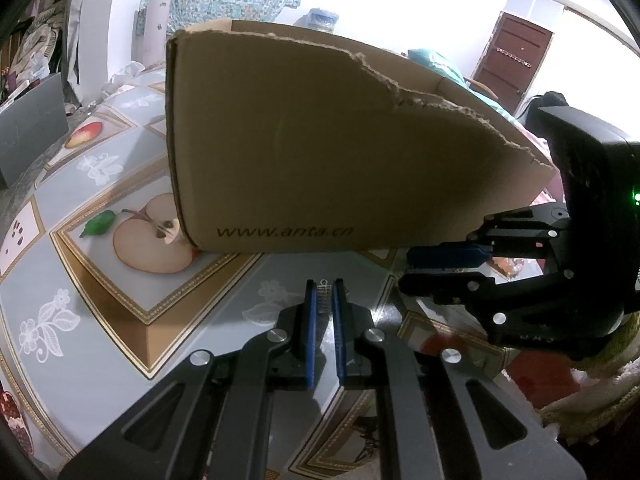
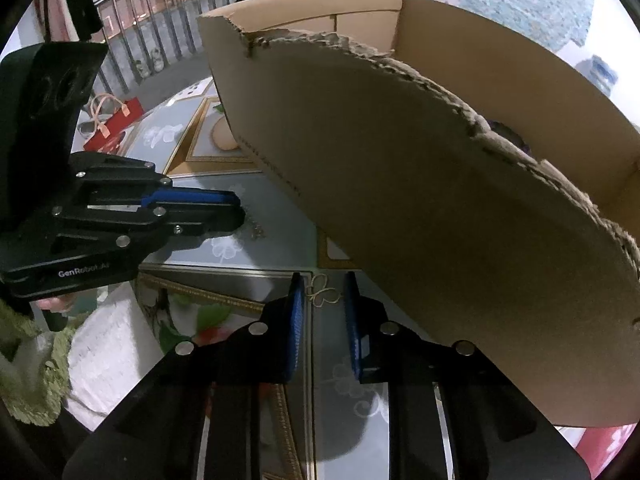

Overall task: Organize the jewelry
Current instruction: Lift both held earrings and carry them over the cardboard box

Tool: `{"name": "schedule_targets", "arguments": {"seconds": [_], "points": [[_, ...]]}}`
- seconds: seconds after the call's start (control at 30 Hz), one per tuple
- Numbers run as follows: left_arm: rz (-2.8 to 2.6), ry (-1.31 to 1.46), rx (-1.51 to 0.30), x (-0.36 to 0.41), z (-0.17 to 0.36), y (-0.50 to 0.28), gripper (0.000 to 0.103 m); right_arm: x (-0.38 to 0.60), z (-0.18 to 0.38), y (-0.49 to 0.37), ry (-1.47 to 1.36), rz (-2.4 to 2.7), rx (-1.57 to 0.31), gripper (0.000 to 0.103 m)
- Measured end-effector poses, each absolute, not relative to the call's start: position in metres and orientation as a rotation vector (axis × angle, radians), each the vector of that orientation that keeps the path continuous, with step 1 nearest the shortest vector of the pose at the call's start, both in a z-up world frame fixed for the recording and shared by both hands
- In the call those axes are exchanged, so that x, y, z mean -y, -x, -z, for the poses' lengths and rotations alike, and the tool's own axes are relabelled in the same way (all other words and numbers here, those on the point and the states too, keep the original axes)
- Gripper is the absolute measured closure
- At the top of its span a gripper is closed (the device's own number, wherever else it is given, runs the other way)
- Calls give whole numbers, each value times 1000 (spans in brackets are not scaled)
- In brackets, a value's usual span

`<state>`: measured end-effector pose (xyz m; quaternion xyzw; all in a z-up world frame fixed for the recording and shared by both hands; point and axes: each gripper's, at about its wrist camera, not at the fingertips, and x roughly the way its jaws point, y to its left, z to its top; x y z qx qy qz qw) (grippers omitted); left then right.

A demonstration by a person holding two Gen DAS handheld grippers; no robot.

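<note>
A torn brown cardboard box [image 1: 320, 140] stands on the patterned tablecloth; it also fills the right wrist view [image 2: 440, 200]. My left gripper [image 1: 324, 292] is narrowly closed on a small silver earring [image 1: 324, 294] held at its fingertips, just in front of the box wall. In the right wrist view the left gripper [image 2: 236, 216] comes in from the left, with the silver piece [image 2: 258, 232] hanging at its tip. My right gripper [image 2: 322, 294] stands a little open around a thin gold butterfly-shaped piece [image 2: 322, 294] lying on the table. It shows in the left wrist view [image 1: 408, 268] at the right.
The tablecloth [image 1: 120, 280] has fruit and flower prints. A red gift bag [image 2: 116, 128] lies beyond the table at the left. A dark flat panel [image 1: 32, 128] stands at the far left. A brown door [image 1: 512, 56] is at the back right.
</note>
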<state>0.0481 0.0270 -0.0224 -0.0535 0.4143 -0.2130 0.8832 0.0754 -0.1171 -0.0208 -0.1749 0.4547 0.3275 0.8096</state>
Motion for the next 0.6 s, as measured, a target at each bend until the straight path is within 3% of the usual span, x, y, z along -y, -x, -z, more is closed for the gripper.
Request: {"name": "schedule_targets", "arguments": {"seconds": [0.23,0.3,0.53,0.6], "points": [[443,112,-863,-27,23,-48,96,120,20,-78,354,-699,-980,86],[443,112,-863,-27,23,-48,96,122,18,-79,344,-704,-987,101],[442,112,-864,-27,23,-48,95,126,13,-79,319,-702,-977,99],[442,113,-864,-27,23,-48,95,125,11,-79,323,-705,-969,86]]}}
